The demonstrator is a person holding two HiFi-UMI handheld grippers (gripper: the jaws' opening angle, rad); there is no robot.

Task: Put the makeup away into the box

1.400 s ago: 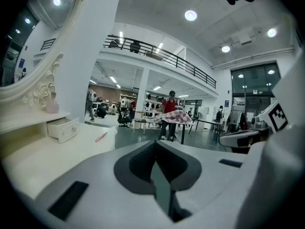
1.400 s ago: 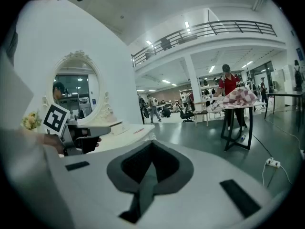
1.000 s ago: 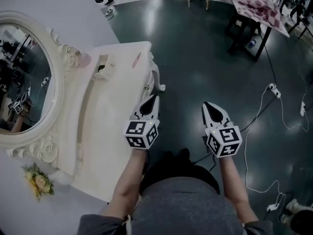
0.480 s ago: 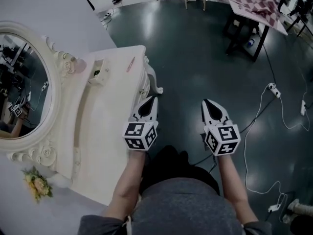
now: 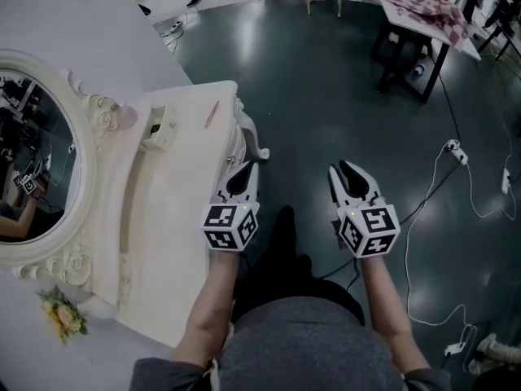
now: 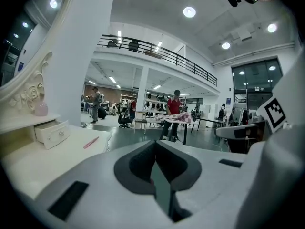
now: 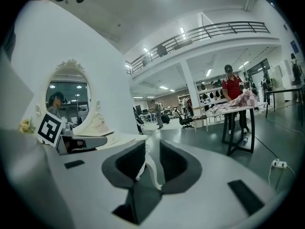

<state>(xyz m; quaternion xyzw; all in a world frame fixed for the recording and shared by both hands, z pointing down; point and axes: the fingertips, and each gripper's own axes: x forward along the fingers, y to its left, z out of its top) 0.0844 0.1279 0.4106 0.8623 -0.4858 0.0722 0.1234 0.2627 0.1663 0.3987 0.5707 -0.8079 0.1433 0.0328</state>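
Observation:
A pink makeup pencil (image 5: pixel 212 114) lies on the white dressing table (image 5: pixel 179 218), just right of a small white box (image 5: pixel 160 126) with its top open. A pink bottle (image 5: pixel 126 118) stands by the mirror frame. The left gripper view shows the pencil (image 6: pixel 91 142) and the box (image 6: pixel 51 133) well ahead. My left gripper (image 5: pixel 247 171) hovers by the table's right edge, shut and empty (image 6: pixel 155 149). My right gripper (image 5: pixel 346 172) hangs over the dark floor. Its jaws have just been opening, with a clear gap and nothing between them (image 7: pixel 152 151).
An oval mirror (image 5: pixel 32 161) in an ornate white frame backs the table, with yellow flowers (image 5: pixel 61 316) below it. A table with a checked cloth (image 5: pixel 423 6) stands far right. Cables (image 5: pixel 456 149) trail on the floor. A person in a red shirt (image 6: pixel 172 109) stands beyond.
The right gripper's jaws have parted from shut to open. Both hands have drifted a little, and the dressing table now sits further left in the head view. The left gripper stays shut.

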